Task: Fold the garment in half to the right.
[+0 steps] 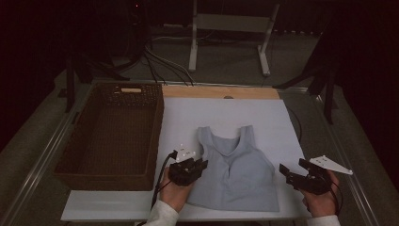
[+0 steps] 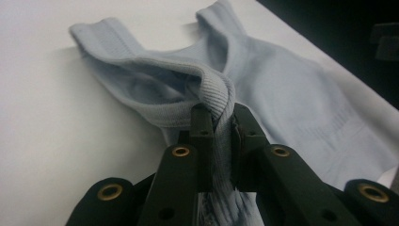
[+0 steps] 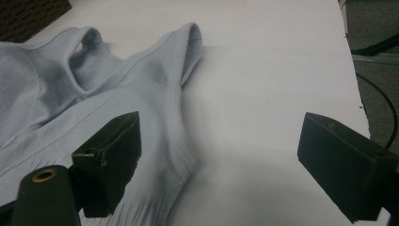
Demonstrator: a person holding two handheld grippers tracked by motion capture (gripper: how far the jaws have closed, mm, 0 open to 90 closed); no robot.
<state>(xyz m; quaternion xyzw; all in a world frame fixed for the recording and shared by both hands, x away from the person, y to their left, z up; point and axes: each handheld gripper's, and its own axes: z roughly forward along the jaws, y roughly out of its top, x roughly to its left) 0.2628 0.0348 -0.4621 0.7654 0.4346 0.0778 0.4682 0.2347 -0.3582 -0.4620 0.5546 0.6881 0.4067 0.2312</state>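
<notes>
Left hand-held gripper clamped on light-blue tank top armhole at its 9 o'clock edge; right hand-held gripper released at 3 o'clock. Top flat on tabletop; wicker basket unfilled, fold/transfer pending

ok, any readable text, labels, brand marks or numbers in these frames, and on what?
None that can be read.
Light blue tank top: no print, tag or logo visible; only ribbed hems in the left gripper view.
Wicker basket: a pale handle slot at the far rim, no label.
Left gripper, shut on the top's armhole hem, and right gripper, open: plain black jaws with brass-coloured inserts, no markings.
White board: blank.
</notes>
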